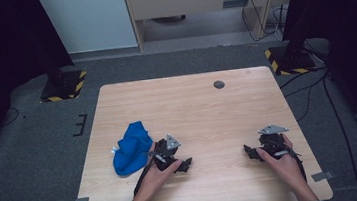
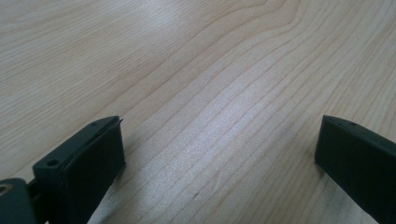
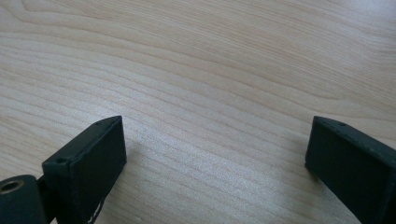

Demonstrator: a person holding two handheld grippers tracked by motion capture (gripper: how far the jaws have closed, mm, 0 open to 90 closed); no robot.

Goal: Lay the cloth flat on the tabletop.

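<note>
We are working at a pale wooden bench [image 1: 202, 103] standing on grey carpet, with dark stands at the far corners and a light cabinet behind. We are resting both tools low on the near half of the bench. Our left tool [image 1: 185, 164] is sitting with its jaws spread wide, and through the left gripper view [image 2: 219, 154] we are seeing nothing but bare wood grain between them. Our right tool [image 1: 250, 152] is also standing open, its jaws pointing toward the left tool, and the right gripper view [image 3: 217, 149] is likewise showing bare wood between them.

The crumpled bright blue cloth [image 1: 131, 148] is lying just behind the left tool's body, on the side away from its jaws, close to the hand holding it and well apart from the right tool. Neither tool is touching it.

We are judging the risks from here. The left tool is facing away from the cloth, so we are needing to turn it, and a hasty swing could be brushing the bundle toward the bench edge on that side. The cloth is bunched and soft, so a shallow pinch could be catching a single fold and letting the rest slip. Pressing down too hard could be scraping the jaws against the wood.
</note>
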